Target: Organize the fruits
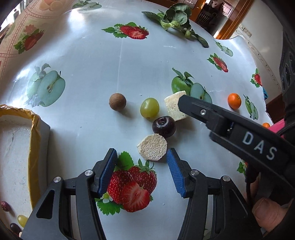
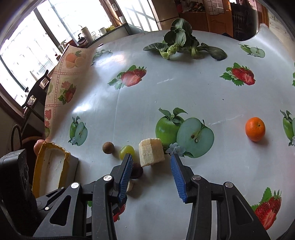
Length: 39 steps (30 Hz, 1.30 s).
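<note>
Left wrist view: left gripper (image 1: 142,157) at lower centre, blue ribbed pads parted wide over a printed strawberry, holding nothing. Just above the gap, slightly right: pale, rough-textured half-round slice (image 1: 152,147), lying flat. Touching its upper right edge: dark purple, glossy round plum (image 1: 163,126). Above the plum, in a loose row from left to right: brown, matte round fruit (image 1: 117,101); green, translucent grape (image 1: 149,107); pale cream rectangular block of fruit (image 1: 174,108), partly covered by a black finger of the right gripper (image 1: 186,103) reaching in from the right. Far right: small orange mandarin (image 1: 234,100), well apart from the cluster. Top centre: leafy green vegetable (image 1: 175,17). Left edge: white foam tray edged with yellow tape (image 1: 34,140), with a green grape and two dark fruits at lower left.

Right wrist view: right gripper (image 2: 152,158) at lower centre, blue pads moderately apart, nothing between them. Cream block (image 2: 151,152) just beyond the tips, closer to the left pad. Grape (image 2: 126,150) and plum (image 2: 137,170) partly hidden behind the left finger. Brown fruit (image 2: 108,147) further left. Mandarin (image 2: 255,128) at right. White glossy tablecloth printed with apples and strawberries (image 2: 193,92) beneath everything.
</note>
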Available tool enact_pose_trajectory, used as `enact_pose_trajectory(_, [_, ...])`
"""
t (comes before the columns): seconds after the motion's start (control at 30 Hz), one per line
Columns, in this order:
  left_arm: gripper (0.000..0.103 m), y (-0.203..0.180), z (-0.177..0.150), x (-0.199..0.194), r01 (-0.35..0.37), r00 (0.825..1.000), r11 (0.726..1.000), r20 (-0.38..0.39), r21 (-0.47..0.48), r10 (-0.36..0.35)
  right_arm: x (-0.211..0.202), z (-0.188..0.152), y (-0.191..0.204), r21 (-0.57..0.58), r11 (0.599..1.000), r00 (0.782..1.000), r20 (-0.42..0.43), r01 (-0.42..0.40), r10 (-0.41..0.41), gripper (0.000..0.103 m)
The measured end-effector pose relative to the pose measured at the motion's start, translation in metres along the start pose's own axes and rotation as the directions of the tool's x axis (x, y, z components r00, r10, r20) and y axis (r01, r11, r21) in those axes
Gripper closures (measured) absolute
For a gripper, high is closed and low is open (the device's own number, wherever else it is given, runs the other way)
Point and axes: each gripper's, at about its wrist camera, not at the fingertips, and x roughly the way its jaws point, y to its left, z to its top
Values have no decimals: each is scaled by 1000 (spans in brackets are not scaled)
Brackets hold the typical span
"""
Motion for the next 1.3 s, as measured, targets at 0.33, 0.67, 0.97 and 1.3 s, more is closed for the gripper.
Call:
enact_pose_trajectory(0.33, [73,-16,4,5,-59,998,990,42,128,54,13,-3,-11,26,1000,1000,-6,10,-10,68])
enact_pose_trajectory(0.67, [73,-2,-27,-14,-72,997,997,-7,36,72,-44,-40,-33,141,990,998,62,-30,22,69])
enact_pose_trajectory(0.97, [73,14,-68,-56,-105,994,994,3,8,105,-75,-82,-14,134,990,998,54,-50,43,69])
enact_pose_trajectory(1.3, [73,33,-83,-95,-118,992,993,42,-10,118,-95,-124,31,54,996,998,20,-64,63,69])
